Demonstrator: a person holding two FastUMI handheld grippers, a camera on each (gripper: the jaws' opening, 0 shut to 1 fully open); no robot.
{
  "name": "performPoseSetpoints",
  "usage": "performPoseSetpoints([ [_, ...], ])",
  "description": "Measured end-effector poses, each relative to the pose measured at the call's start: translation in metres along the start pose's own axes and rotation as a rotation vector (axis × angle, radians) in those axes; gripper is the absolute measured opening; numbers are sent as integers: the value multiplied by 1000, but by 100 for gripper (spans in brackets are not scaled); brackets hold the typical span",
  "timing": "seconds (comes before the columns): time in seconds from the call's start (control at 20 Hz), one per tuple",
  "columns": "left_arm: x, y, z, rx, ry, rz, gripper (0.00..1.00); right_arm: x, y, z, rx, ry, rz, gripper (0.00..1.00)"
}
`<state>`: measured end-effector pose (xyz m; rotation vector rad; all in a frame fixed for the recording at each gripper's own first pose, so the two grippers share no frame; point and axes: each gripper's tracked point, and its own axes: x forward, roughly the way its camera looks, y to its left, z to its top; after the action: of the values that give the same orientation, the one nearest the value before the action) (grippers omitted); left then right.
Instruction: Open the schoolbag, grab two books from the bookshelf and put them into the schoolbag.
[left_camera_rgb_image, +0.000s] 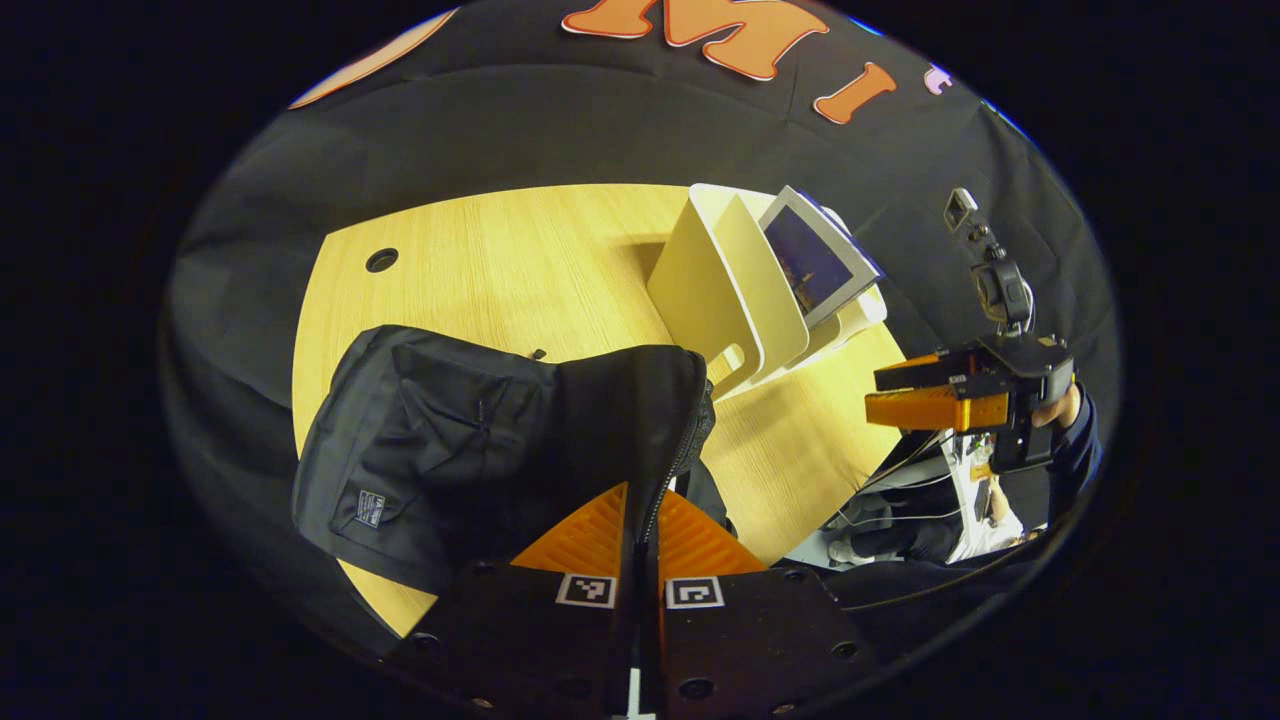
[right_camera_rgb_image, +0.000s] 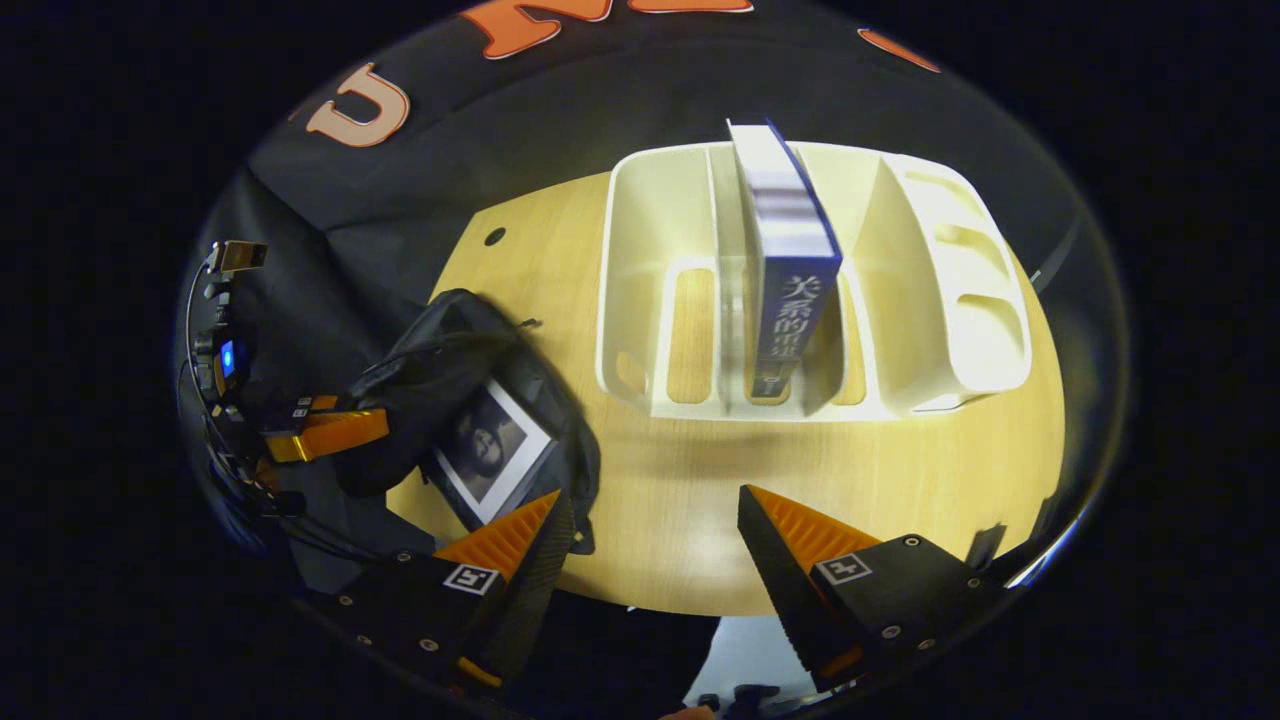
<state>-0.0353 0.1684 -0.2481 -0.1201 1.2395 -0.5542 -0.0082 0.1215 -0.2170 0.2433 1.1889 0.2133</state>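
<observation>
The black schoolbag (left_camera_rgb_image: 430, 450) lies on the wooden table, and my left gripper (left_camera_rgb_image: 643, 492) is shut on its zippered flap, holding that edge up. In the right gripper view the schoolbag (right_camera_rgb_image: 450, 350) gapes open with a black-and-white book (right_camera_rgb_image: 492, 452) inside; the left gripper (right_camera_rgb_image: 325, 432) holds its far edge. My right gripper (right_camera_rgb_image: 650, 495) stands open with nothing between its fingers, low over the table in front of the white bookshelf (right_camera_rgb_image: 930, 300). A blue book (right_camera_rgb_image: 790, 270) stands upright in a middle slot. The left gripper view also has the bookshelf (left_camera_rgb_image: 725, 300), its book (left_camera_rgb_image: 812, 262) and the right gripper (left_camera_rgb_image: 930, 395).
The light wooden table (right_camera_rgb_image: 700, 540) has a cable hole (left_camera_rgb_image: 381, 260) near its far edge. Bare tabletop lies between bag and shelf. A hand and dark sleeve (left_camera_rgb_image: 1070, 420) hold the right gripper off the table's right side, with cables below it.
</observation>
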Motion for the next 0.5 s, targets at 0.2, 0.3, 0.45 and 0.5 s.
performPoseSetpoints([
  [0.2,2,0,0,-22,4,3,4,-17,-21,32,-13,7,-27,99],
  [0.3,5,0,2,-36,6,6,4,-23,-25,47,-37,14,-33,99],
  [0.45,7,0,2,-54,9,9,4,-30,-34,74,-60,21,-56,99],
  [0.5,8,0,2,-58,11,11,4,-30,-36,81,-61,19,-60,99],
])
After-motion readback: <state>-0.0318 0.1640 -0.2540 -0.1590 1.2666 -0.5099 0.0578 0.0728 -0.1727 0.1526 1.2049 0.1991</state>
